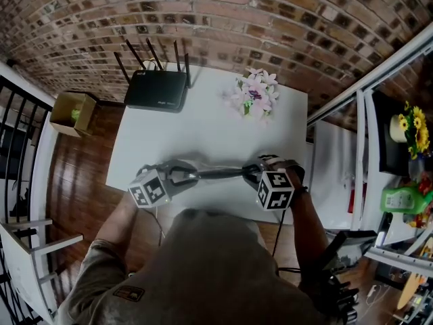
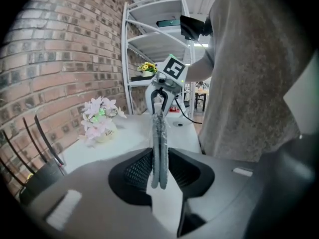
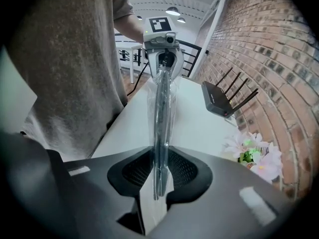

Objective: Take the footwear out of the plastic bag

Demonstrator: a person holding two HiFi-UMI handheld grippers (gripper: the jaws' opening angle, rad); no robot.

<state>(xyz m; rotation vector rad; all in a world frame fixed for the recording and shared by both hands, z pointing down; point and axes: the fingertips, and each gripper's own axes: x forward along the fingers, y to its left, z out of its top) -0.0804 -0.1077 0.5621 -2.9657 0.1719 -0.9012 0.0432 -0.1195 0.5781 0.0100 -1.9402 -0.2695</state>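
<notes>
Clamping flat grey footwear (image 2: 159,143) in my left gripper (image 1: 184,175), I pinch its clear plastic bag (image 3: 167,103) with my right gripper (image 1: 252,174). Next, I'd pull them apart.

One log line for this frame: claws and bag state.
left claw: shut on footwear | right claw: shut on plastic bag | footwear: inside bag, spanning both claws above white table

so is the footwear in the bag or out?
In. The right gripper view shows the clear plastic bag wrapped round the dark footwear along its whole visible length; none is out.
</notes>
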